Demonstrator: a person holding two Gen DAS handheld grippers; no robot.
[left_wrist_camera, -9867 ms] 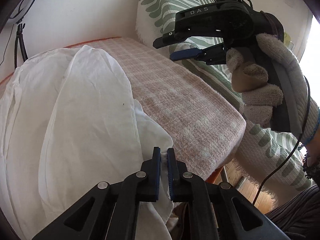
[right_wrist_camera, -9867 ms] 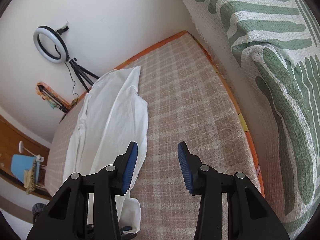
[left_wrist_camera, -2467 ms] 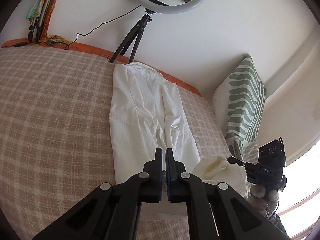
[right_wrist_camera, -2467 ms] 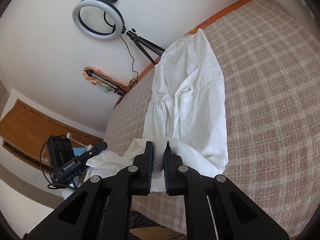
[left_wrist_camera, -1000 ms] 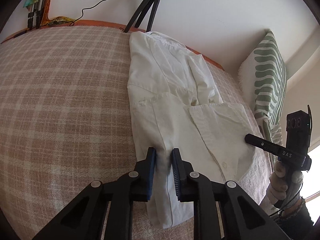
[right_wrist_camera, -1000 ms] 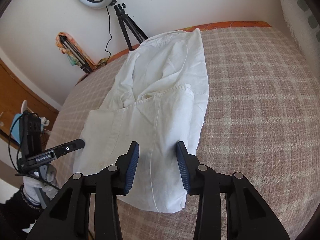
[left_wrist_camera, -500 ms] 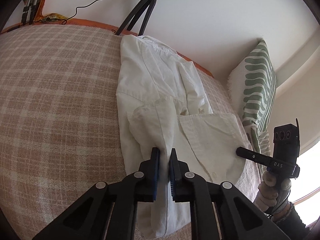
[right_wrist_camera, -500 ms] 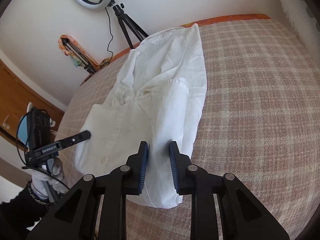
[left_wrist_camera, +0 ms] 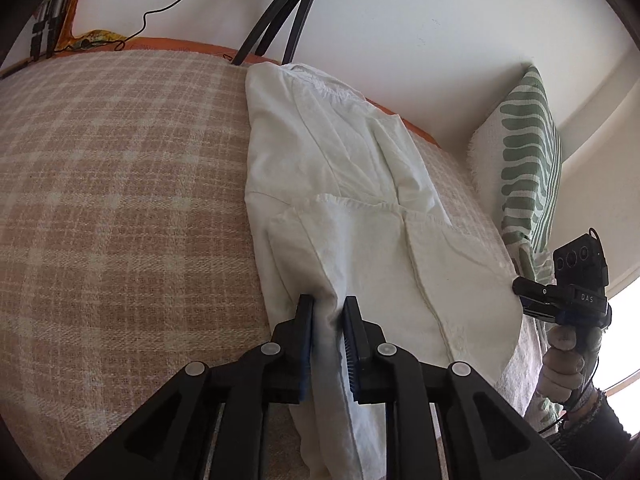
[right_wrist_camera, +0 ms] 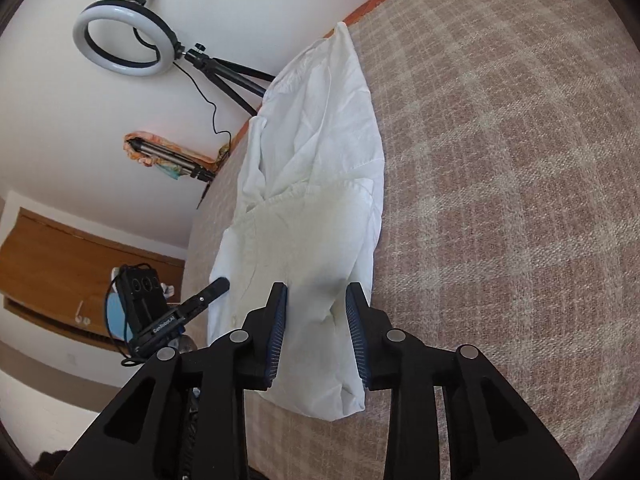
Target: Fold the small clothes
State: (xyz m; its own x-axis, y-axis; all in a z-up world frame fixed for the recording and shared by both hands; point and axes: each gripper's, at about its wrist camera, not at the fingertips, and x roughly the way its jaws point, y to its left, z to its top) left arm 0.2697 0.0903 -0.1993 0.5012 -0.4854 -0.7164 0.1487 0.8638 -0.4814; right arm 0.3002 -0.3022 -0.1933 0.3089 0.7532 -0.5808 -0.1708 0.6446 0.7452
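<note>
The white shirt [left_wrist_camera: 352, 216] lies lengthwise on the checked bedspread [left_wrist_camera: 120, 208], its near half now folded over. Both the left gripper [left_wrist_camera: 326, 316] and right gripper [right_wrist_camera: 316, 300] are opening, releasing the fold; cloth remains between the jaws.

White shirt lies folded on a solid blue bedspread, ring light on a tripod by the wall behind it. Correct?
Not quite. The bedspread is a beige-and-white check, not solid blue; the right wrist view shows it plainly. The white shirt does lie folded on it, with the ring light by the wall.
</note>
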